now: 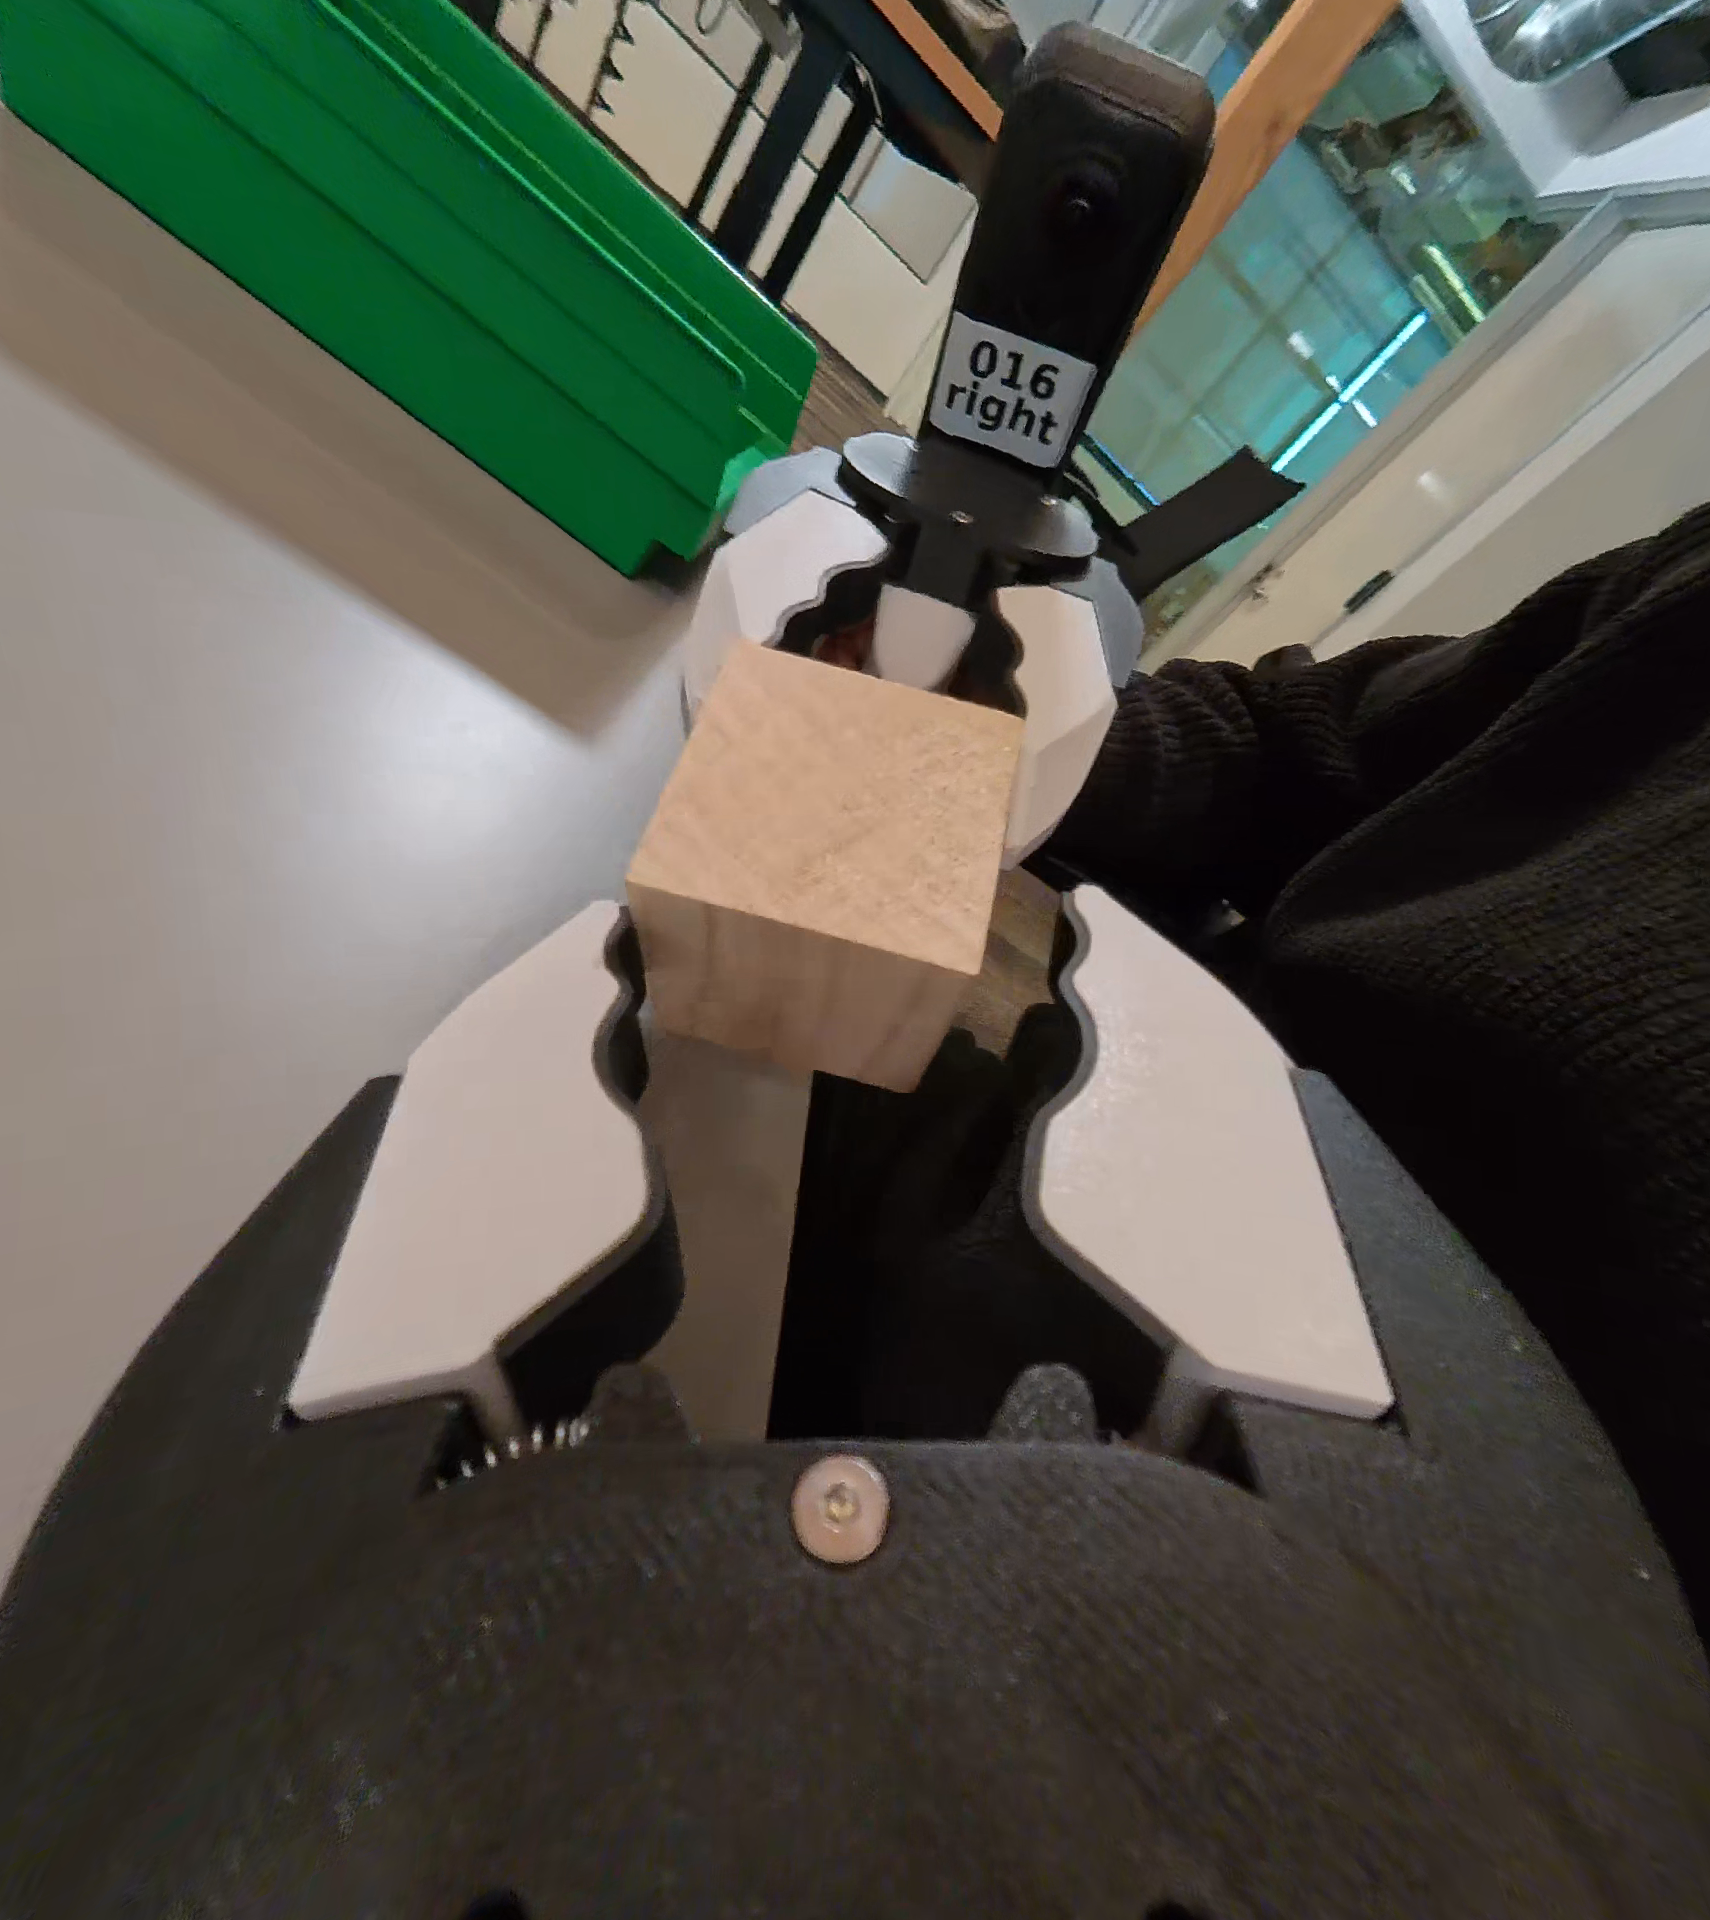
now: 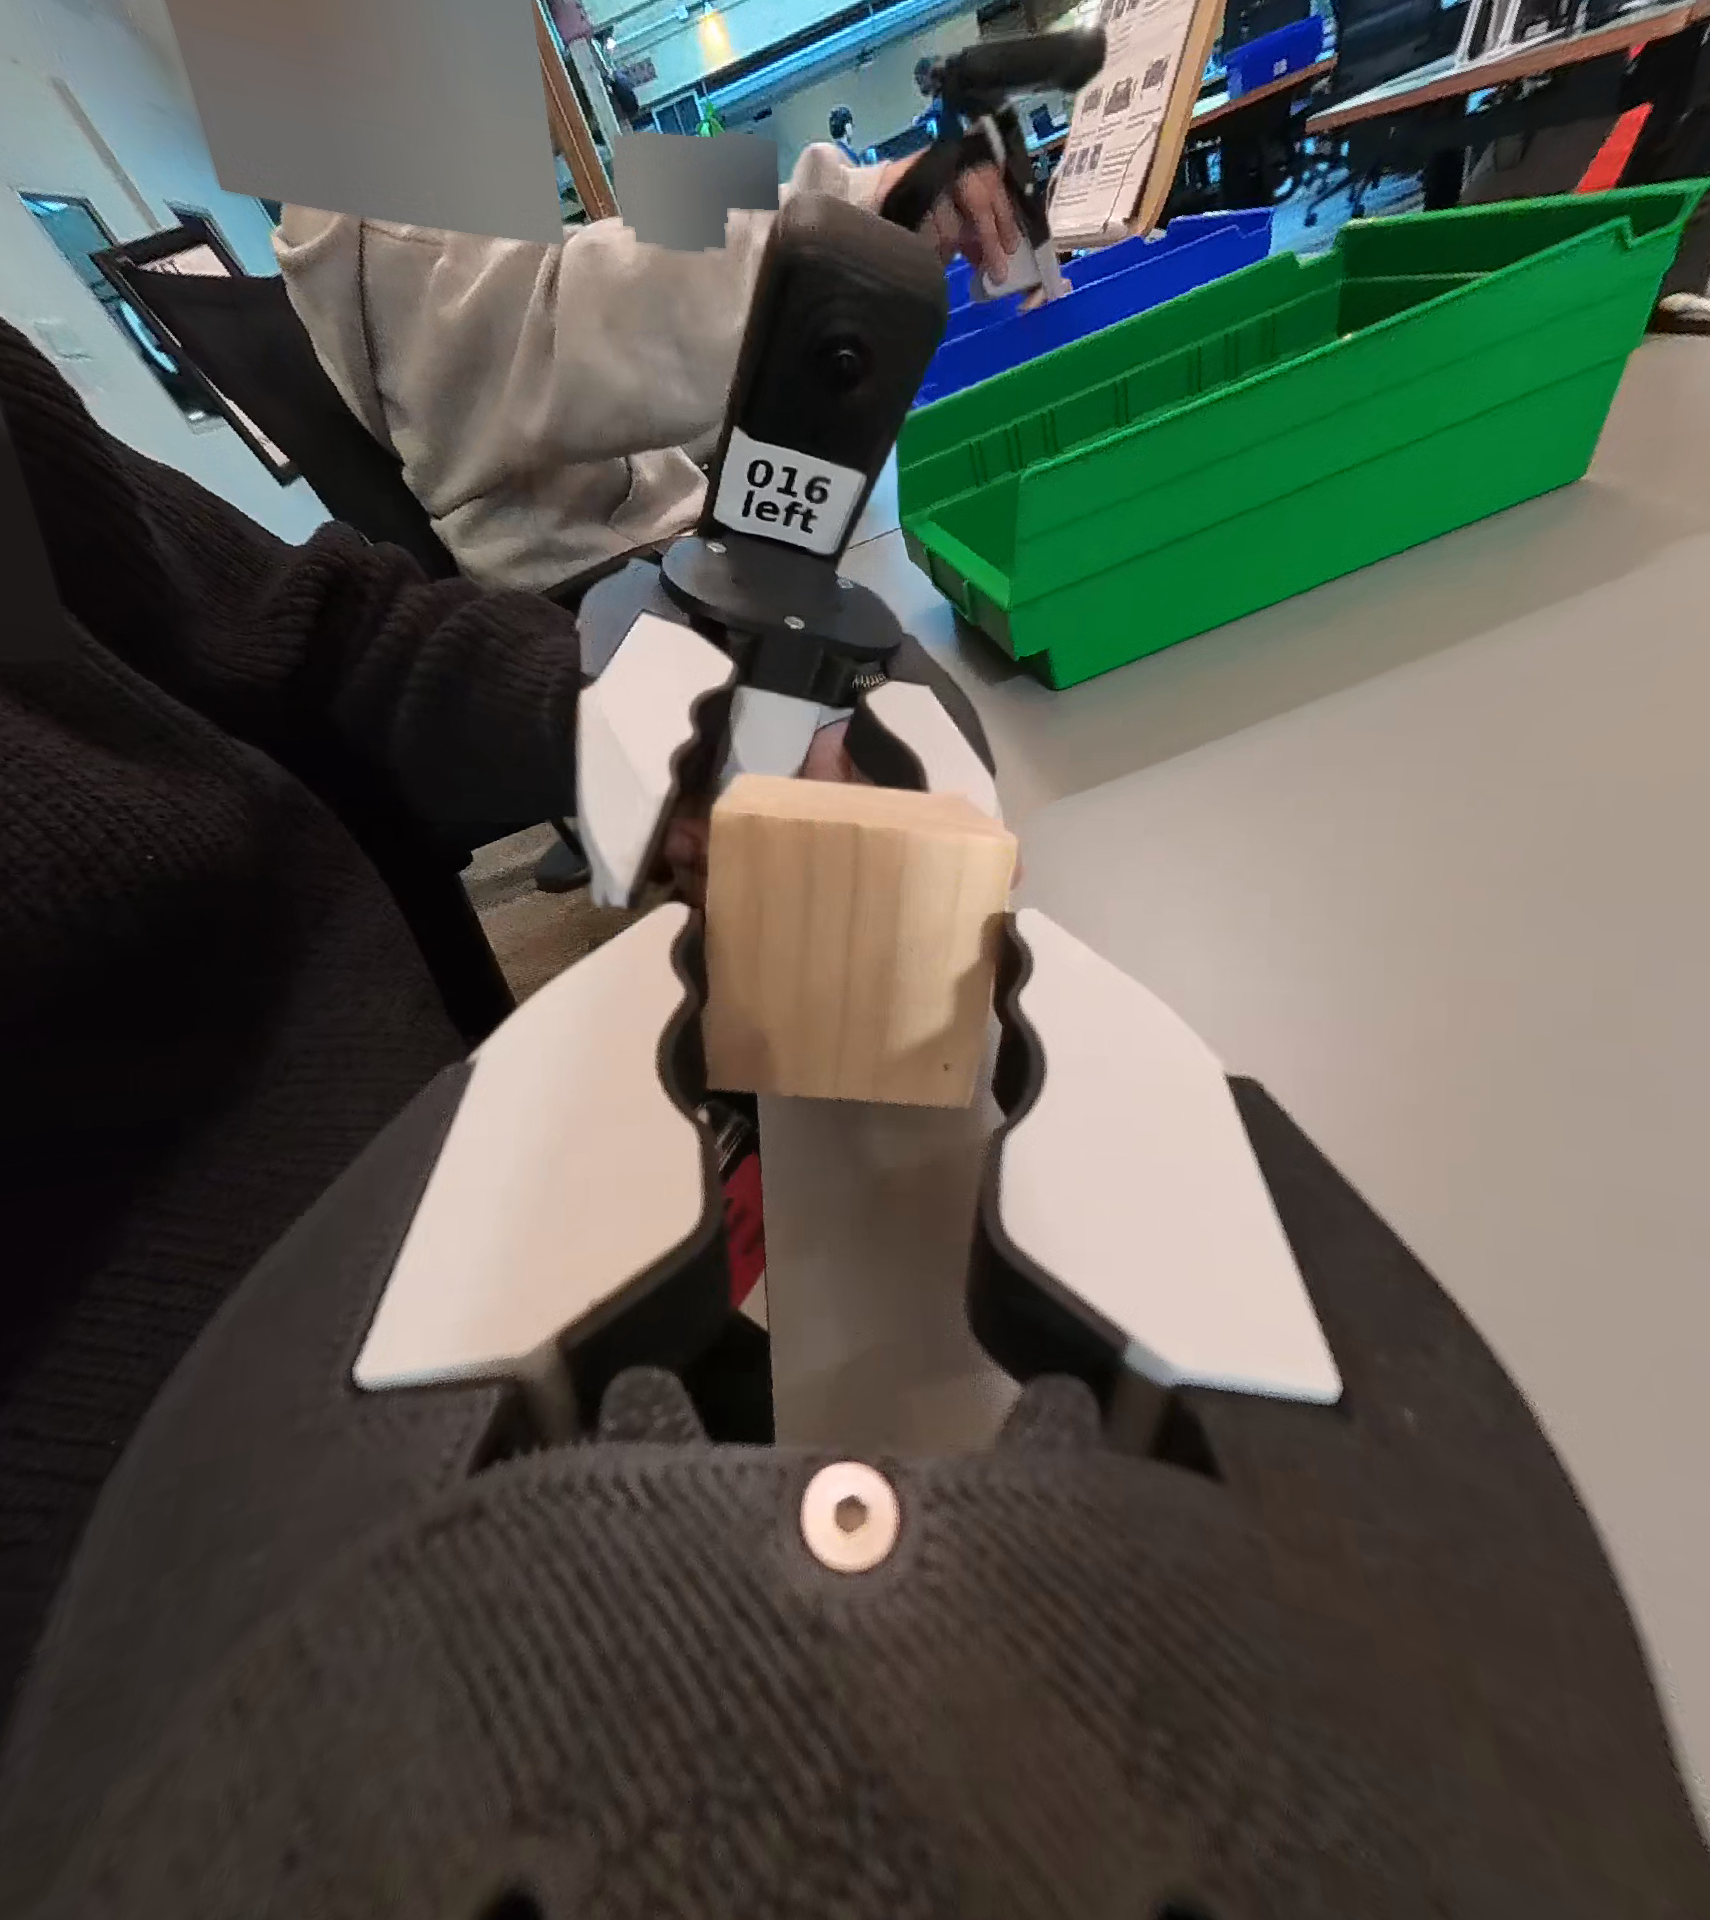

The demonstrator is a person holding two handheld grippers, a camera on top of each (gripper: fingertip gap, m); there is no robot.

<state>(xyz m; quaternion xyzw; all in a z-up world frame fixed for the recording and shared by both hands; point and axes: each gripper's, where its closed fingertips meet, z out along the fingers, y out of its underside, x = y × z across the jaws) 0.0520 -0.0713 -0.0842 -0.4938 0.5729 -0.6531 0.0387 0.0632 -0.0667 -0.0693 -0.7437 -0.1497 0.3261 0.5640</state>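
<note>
A pale wooden cube (image 1: 820, 873) (image 2: 856, 935) hangs in the air above the edge of the grey table (image 2: 1402, 987). My right gripper (image 2: 851, 925) is shut on it, with both wavy black pads pressed to its sides. My left gripper (image 1: 843, 914) faces it from the other side and is open around the cube. Its left pad is at the cube's edge and a gap shows on the right. The right gripper also shows beyond the cube in the left wrist view (image 1: 918, 665). The left gripper likewise shows, spread wide, in the right wrist view (image 2: 794, 764).
A green plastic bin (image 1: 394, 281) (image 2: 1277, 488) stands on the table (image 1: 155, 831), with blue bins (image 2: 1069, 281) behind it. Black knitted sleeves (image 1: 1505, 935) (image 2: 155, 831) fill one side of each view. A person in a beige top (image 2: 518, 395) sits beyond, holding another gripper (image 2: 986, 177).
</note>
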